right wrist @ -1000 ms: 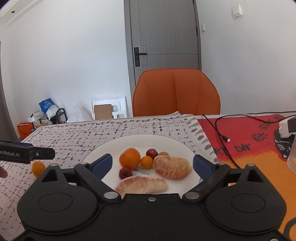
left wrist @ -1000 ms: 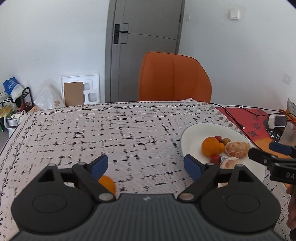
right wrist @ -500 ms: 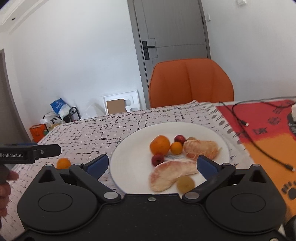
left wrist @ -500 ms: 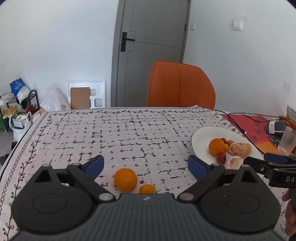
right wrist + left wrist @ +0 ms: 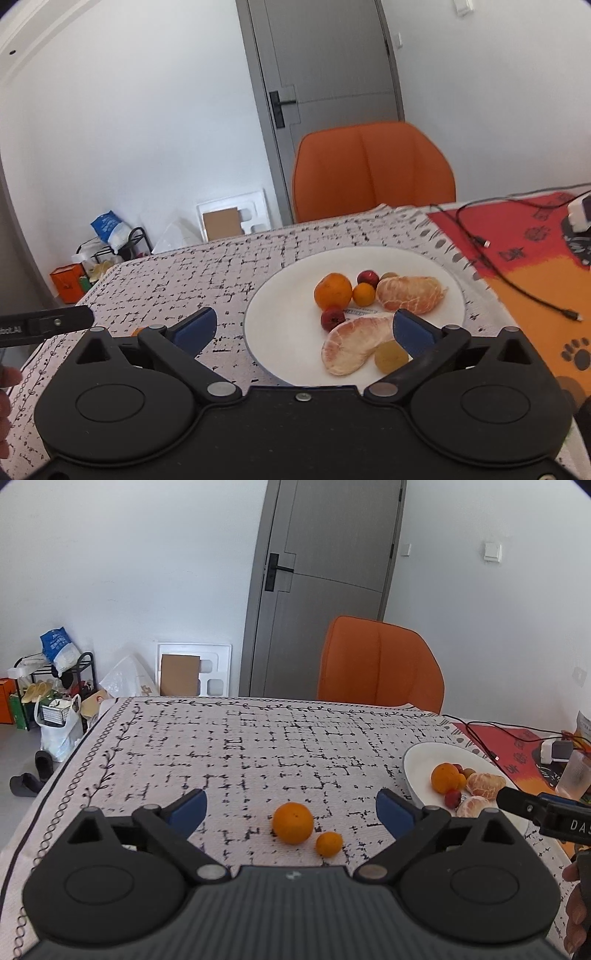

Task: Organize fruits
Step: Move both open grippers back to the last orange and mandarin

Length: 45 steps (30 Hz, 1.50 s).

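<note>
A white plate (image 5: pixel 280 314) holds an orange (image 5: pixel 333 290), a small orange, red fruits, a peeled citrus (image 5: pixel 409 294), a pomelo segment (image 5: pixel 354 343) and a yellow-green fruit (image 5: pixel 390 356). The plate (image 5: pixel 417 771) also shows at the right of the left wrist view. On the tablecloth an orange (image 5: pixel 293 822) and a small orange (image 5: pixel 328 844) lie side by side. My left gripper (image 5: pixel 291 808) is open and empty, just behind these two. My right gripper (image 5: pixel 304 328) is open and empty above the plate's near edge.
An orange chair (image 5: pixel 380 666) stands behind the table. A red-orange mat (image 5: pixel 532 240) with a black cable (image 5: pixel 480 240) and a charger lies right of the plate. A clear cup (image 5: pixel 574 775) stands at the far right. The table's left edge (image 5: pixel 55 782) is near.
My left gripper has pulled back and risen, so both loose oranges now show between its fingers. My right gripper has moved nearer the plate and tilted left.
</note>
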Each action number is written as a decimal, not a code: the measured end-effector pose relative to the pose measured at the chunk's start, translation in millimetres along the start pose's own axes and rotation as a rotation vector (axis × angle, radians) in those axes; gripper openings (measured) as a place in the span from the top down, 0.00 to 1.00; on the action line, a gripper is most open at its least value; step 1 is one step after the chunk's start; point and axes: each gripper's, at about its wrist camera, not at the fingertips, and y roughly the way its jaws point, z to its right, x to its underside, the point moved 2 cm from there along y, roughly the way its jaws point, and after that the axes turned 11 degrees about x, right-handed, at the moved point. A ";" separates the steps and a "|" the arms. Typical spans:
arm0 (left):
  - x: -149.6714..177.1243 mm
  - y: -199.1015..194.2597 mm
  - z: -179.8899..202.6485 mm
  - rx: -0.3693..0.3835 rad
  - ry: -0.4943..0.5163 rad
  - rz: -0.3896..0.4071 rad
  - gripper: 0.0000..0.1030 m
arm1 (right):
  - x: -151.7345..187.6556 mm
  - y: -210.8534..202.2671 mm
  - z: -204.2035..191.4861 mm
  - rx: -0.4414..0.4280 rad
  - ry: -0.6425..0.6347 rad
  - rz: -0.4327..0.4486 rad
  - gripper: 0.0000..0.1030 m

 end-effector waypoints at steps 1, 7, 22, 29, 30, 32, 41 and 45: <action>1.1 -2.8 -0.9 -0.002 -0.003 0.000 0.05 | 0.8 -3.3 -0.2 0.001 0.001 0.008 0.00; 8.7 -17.5 -12.9 -0.025 -0.034 -0.008 0.05 | 7.8 -19.1 -6.0 0.002 -0.014 0.024 0.00; 21.0 -31.8 -25.5 0.001 0.001 -0.051 0.05 | 18.0 -29.4 -42.1 -0.138 -0.111 -0.050 0.00; 20.3 -24.9 -36.6 -0.002 -0.007 -0.068 0.05 | 22.2 -17.4 -57.6 -0.167 -0.138 -0.094 0.00; 20.3 -23.3 -37.9 0.000 -0.009 -0.069 0.05 | 23.1 -16.6 -59.9 -0.176 -0.144 -0.098 0.00; 20.3 -19.7 -41.2 0.007 -0.014 -0.074 0.05 | 24.0 -14.3 -65.7 -0.195 -0.149 -0.099 0.00; 22.6 1.6 -53.9 0.039 -0.040 -0.101 0.08 | 29.6 5.5 -84.2 -0.240 -0.174 -0.135 0.06; 23.9 8.5 -60.2 0.037 -0.052 -0.102 0.08 | 31.6 18.6 -90.8 -0.253 -0.176 -0.164 0.17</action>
